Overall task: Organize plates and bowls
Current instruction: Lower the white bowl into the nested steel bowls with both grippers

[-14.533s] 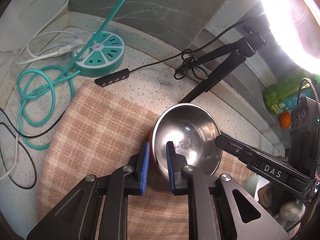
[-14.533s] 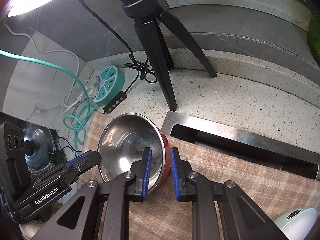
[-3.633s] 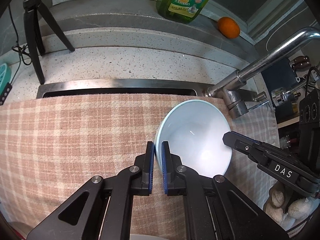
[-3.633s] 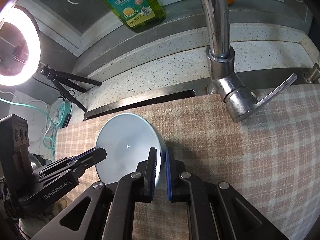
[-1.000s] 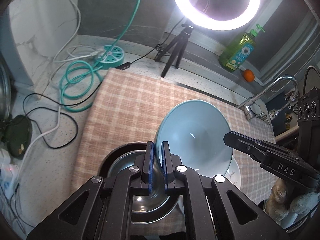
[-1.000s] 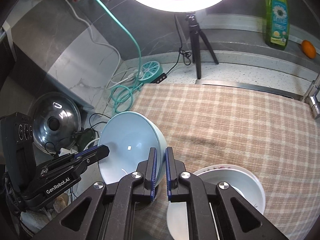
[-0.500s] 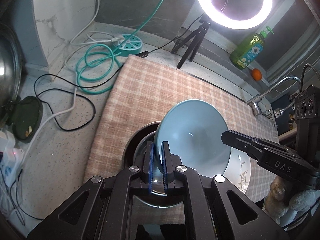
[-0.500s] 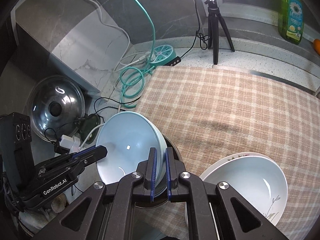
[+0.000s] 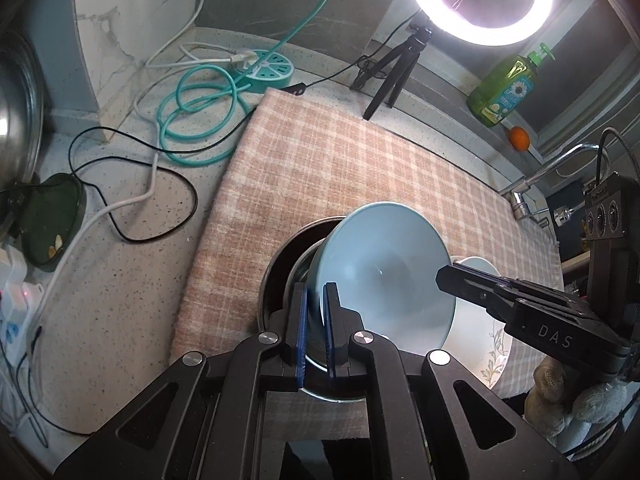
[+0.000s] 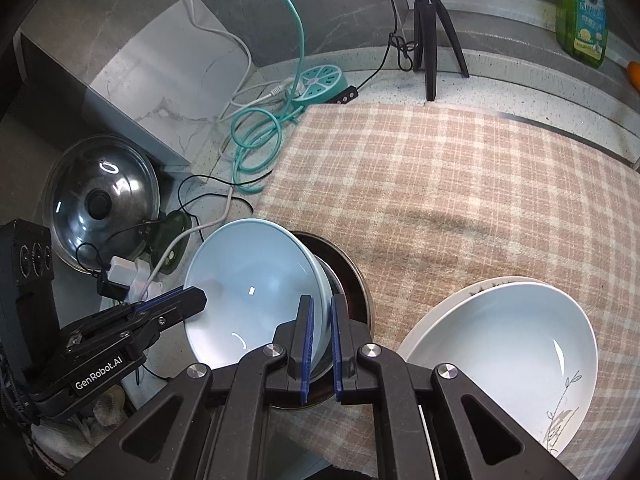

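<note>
I hold a pale blue bowl [image 9: 384,272] [image 10: 248,284] by two sides of its rim. My left gripper [image 9: 315,328] is shut on its near-left rim, and my right gripper [image 10: 319,336] is shut on its opposite rim. The bowl hangs tilted just over a steel bowl [image 9: 298,276] [image 10: 340,280] nested in a darker bowl at the near edge of the checked cloth [image 9: 360,160] [image 10: 460,168]. Beside them lies a stack of white plates [image 10: 508,340] [image 9: 484,328] with a leaf pattern.
A teal power hub [image 9: 268,68] with coiled cables, a ring light on a tripod [image 9: 388,68], a green soap bottle [image 9: 504,88] and an orange [image 9: 519,137] line the back. A pot lid [image 10: 100,200] and a faucet [image 9: 552,168] flank the cloth.
Both grippers have carried the blue bowl down and toward the near-left corner of the cloth. It now hangs right over the nested steel bowls, closer than before.
</note>
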Action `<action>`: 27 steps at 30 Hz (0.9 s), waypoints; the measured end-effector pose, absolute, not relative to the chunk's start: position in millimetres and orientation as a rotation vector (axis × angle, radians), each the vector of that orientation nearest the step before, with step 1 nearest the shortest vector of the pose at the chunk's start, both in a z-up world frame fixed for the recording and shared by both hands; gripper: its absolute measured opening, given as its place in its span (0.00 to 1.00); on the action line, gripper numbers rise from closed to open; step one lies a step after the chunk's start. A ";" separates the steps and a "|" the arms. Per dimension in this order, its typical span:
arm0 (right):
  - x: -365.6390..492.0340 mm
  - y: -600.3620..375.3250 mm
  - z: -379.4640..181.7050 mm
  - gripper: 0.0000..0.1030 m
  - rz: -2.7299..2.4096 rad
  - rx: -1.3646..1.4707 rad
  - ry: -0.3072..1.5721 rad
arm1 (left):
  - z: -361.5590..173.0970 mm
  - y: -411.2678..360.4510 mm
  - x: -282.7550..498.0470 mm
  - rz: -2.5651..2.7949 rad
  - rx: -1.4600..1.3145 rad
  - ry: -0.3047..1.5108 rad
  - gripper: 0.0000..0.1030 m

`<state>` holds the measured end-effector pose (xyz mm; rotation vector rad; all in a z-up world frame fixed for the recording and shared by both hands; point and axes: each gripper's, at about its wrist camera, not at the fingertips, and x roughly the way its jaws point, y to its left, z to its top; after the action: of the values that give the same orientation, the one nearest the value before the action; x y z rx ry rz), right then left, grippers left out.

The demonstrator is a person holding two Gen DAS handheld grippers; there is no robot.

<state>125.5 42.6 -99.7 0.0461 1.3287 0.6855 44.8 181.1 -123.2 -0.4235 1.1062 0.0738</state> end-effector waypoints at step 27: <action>122.1 50.3 -122.4 0.08 0.688 0.012 1.385 | -141.8 184.5 44.1 0.074 -0.428 1.158 0.06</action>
<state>122.1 50.3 -122.4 0.0124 1.3854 0.6884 44.1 184.5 -141.8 -0.4284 1.1579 0.0738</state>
